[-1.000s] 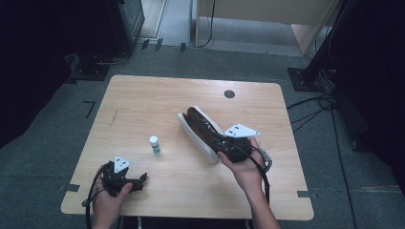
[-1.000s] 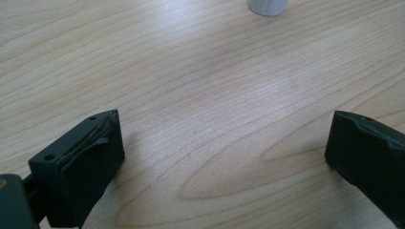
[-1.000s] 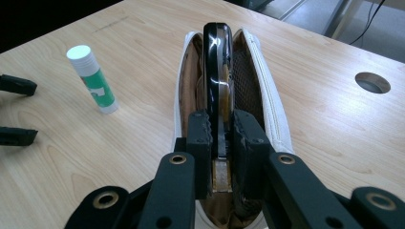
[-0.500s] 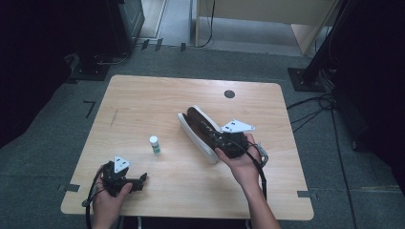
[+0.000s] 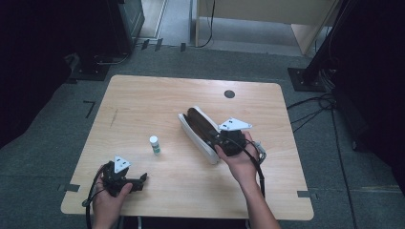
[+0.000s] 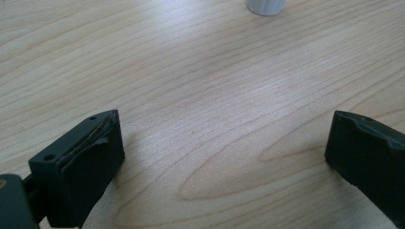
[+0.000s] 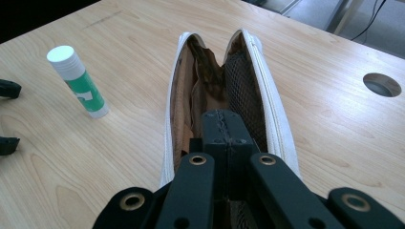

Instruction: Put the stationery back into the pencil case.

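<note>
The right gripper (image 7: 222,129) has just pinched its fingers together inside the open pencil case (image 5: 198,131) (nothing visibly caught) — the left gripper (image 6: 222,157) gapes empty over the tabletop (image 5: 143,105), glue stick (image 5: 154,144) untouched.

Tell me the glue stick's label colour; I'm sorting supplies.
Green with white marks, under a white cap; the glue stick shows best in the right gripper view.

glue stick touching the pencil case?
Apart. High view shows bare table between the glue stick and the pencil case; right gripper view shows the same gap.

Black claws (image 5: 228,141) with grey three-cornered plates, trailing black cables.
</note>
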A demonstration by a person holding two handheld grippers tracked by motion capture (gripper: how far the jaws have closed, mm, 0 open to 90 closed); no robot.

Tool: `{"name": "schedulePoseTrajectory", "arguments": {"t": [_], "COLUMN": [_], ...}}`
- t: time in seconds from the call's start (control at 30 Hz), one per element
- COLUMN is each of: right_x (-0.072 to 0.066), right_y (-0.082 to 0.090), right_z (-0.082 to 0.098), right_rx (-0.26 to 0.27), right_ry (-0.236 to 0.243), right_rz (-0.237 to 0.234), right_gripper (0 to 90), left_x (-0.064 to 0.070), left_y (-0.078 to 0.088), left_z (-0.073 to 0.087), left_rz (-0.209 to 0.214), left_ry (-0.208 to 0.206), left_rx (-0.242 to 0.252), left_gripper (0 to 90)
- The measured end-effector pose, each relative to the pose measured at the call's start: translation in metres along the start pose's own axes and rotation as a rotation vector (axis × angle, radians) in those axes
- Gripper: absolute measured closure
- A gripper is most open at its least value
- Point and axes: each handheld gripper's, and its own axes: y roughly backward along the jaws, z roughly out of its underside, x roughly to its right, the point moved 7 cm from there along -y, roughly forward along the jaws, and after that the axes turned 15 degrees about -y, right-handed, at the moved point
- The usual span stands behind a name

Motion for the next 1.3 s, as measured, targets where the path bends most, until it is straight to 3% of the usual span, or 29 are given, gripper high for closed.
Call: {"name": "schedulePoseTrajectory", "arguments": {"t": [0.33, 0.4, 0.6, 0.9, 1.3], "right_x": [-0.001, -0.005, -0.033, -0.080, -0.116], "right_y": [0.003, 0.006, 0.006, -0.021, -0.056], "right_z": [-0.001, -0.002, -0.004, 0.001, 0.003], "right_rx": [0.018, 0.030, 0.048, 0.029, 0.014], "right_ry": [-0.005, -0.010, 0.013, 0.035, 0.045], "right_rz": [-0.004, -0.026, -0.098, -0.184, -0.222], "right_gripper": [89.8, 88.4, 83.1, 75.8, 71.5], "left_x": [0.000, 0.000, 0.000, 0.001, 0.000], "left_y": [0.000, 0.000, 0.000, 0.000, 0.000], "left_z": [0.000, 0.000, 0.000, 0.000, 0.000], "left_rz": [0.002, 0.002, 0.002, 0.003, 0.004], "left_ry": [0.000, 0.000, 0.001, 0.001, -0.003], "left_rx": [0.002, 0.002, 0.002, 0.003, 0.003], "left_gripper": [0.0, 0.0, 0.0, 0.0, 0.0]}}
